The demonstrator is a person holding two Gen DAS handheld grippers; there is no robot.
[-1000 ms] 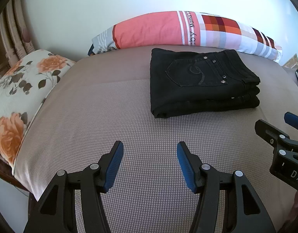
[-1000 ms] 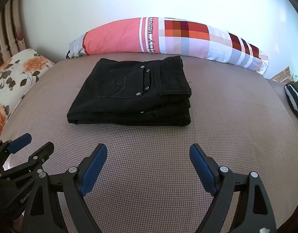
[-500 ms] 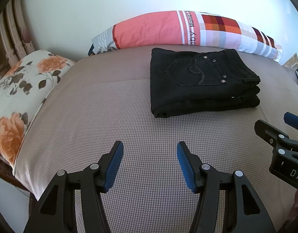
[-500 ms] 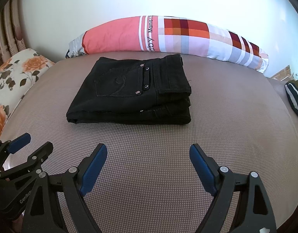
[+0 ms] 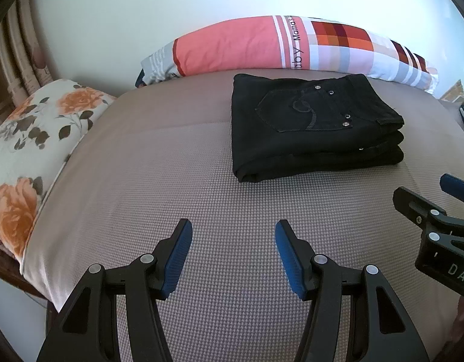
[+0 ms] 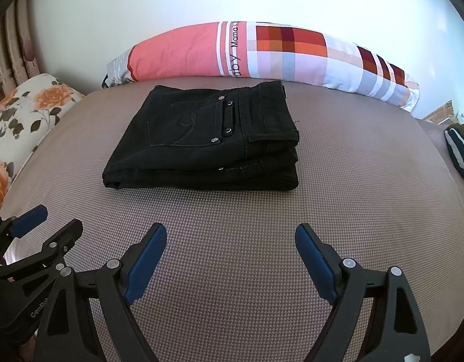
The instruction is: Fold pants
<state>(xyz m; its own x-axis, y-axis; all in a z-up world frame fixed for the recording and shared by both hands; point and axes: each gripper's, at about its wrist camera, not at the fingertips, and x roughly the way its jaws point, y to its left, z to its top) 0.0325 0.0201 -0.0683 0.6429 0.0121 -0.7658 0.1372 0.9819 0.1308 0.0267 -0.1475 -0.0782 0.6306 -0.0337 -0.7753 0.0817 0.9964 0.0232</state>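
Observation:
A pair of black pants (image 5: 310, 129) (image 6: 207, 141) lies folded into a thick rectangle on the beige mattress (image 5: 171, 163) (image 6: 352, 181), back pocket and rivets facing up. My left gripper (image 5: 233, 229) hovers over bare mattress in front of the pants, open, nothing between its blue pads. My right gripper (image 6: 230, 230) also hangs in front of the pants, open wider and empty. Each gripper shows at the edge of the other's view: the right gripper (image 5: 434, 199) at the right, the left gripper (image 6: 47, 223) at the lower left.
A long pink and checked bolster (image 5: 292, 45) (image 6: 262, 51) lies along the wall behind the pants. A floral pillow (image 5: 32, 138) (image 6: 23, 114) sits at the left edge. A dark striped cloth (image 6: 461, 154) lies at the far right.

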